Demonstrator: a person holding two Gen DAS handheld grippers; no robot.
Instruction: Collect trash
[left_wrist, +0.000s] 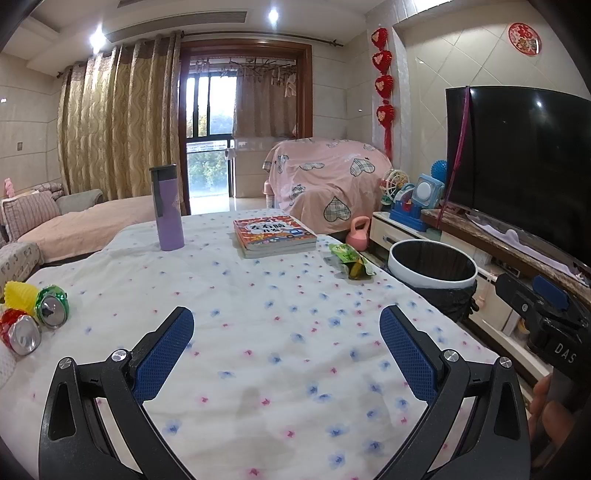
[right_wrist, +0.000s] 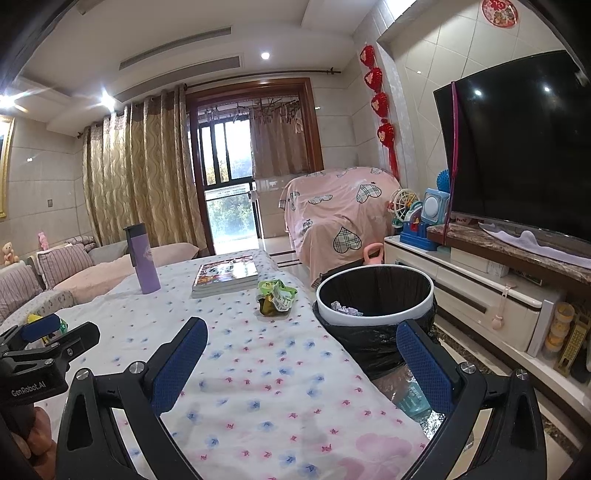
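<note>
On the counter (left_wrist: 258, 332), a bottle (left_wrist: 167, 206) stands left of the books (left_wrist: 275, 236), a wrapper (left_wrist: 351, 260) right of them (near the edge); the bin (left_wrist: 432, 264) sits beside the counter.

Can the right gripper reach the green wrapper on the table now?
Probably yes: the right gripper is open, and only bare tablecloth lies between it and the green wrapper beside the bin.

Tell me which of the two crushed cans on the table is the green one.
The green can is the one farther in, beside the yellow cup; the red can lies nearer the camera.
</note>
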